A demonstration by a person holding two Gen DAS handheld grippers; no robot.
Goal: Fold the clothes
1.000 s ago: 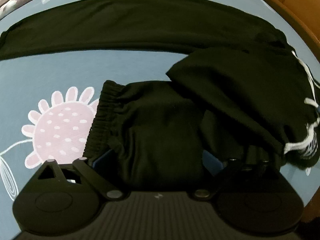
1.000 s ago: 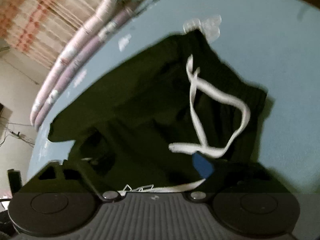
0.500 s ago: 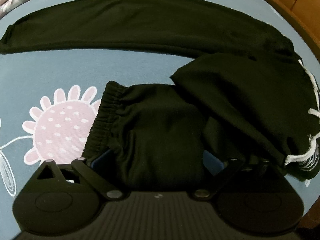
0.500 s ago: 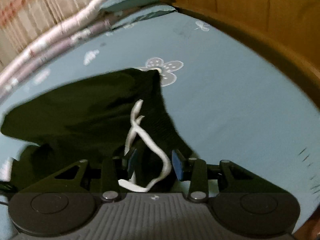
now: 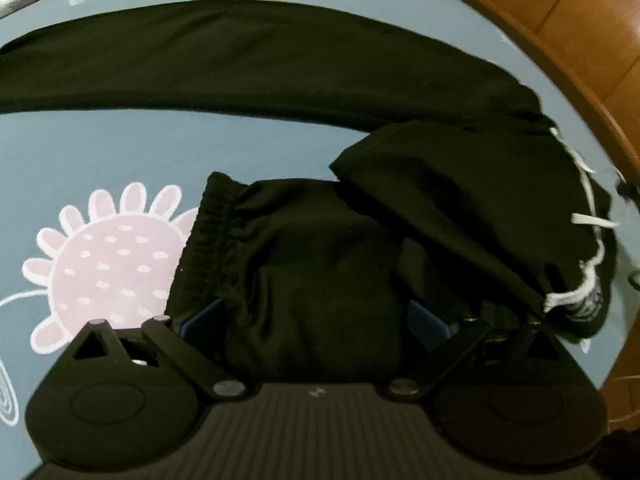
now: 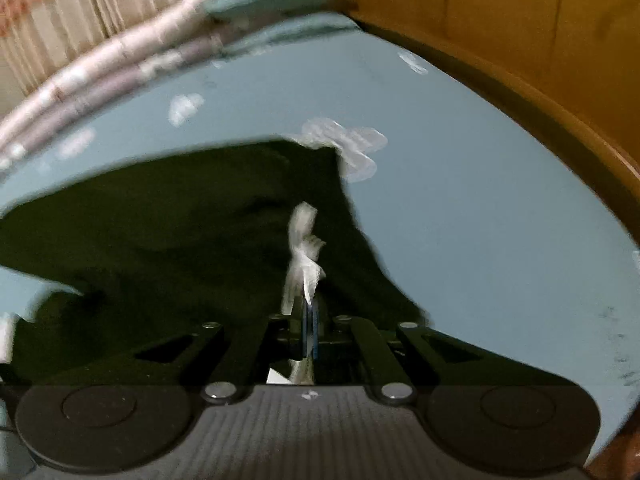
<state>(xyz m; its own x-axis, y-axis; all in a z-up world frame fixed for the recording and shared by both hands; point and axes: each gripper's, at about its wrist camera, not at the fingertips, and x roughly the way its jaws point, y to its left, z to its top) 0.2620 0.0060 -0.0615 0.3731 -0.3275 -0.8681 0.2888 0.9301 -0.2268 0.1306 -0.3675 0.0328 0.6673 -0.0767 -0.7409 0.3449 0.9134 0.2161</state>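
Note:
Black sweatpants (image 5: pixel 280 68) lie on a blue bedsheet (image 5: pixel 100 152). One leg stretches across the far side; the other is bunched near me with its elastic cuff (image 5: pixel 208 240) at the left. My left gripper (image 5: pixel 316 320) is open, its jaws wide on either side of the bunched leg. A white drawstring (image 5: pixel 588 216) hangs at the waist on the right. In the right wrist view the pants (image 6: pixel 180 232) spread left, and my right gripper (image 6: pixel 309 320) is shut on the white drawstring (image 6: pixel 304 244) at the waistband.
A wooden bed frame (image 5: pixel 560 28) curves along the right edge, also in the right wrist view (image 6: pixel 520 52). The sheet carries a pink flower print (image 5: pixel 108 268). Folded pinkish bedding (image 6: pixel 100 68) and a curtain lie at the far end.
My right gripper has closed from open onto the drawstring at the waistband. The left gripper has stayed open around the bunched leg, with its view shifting slightly.

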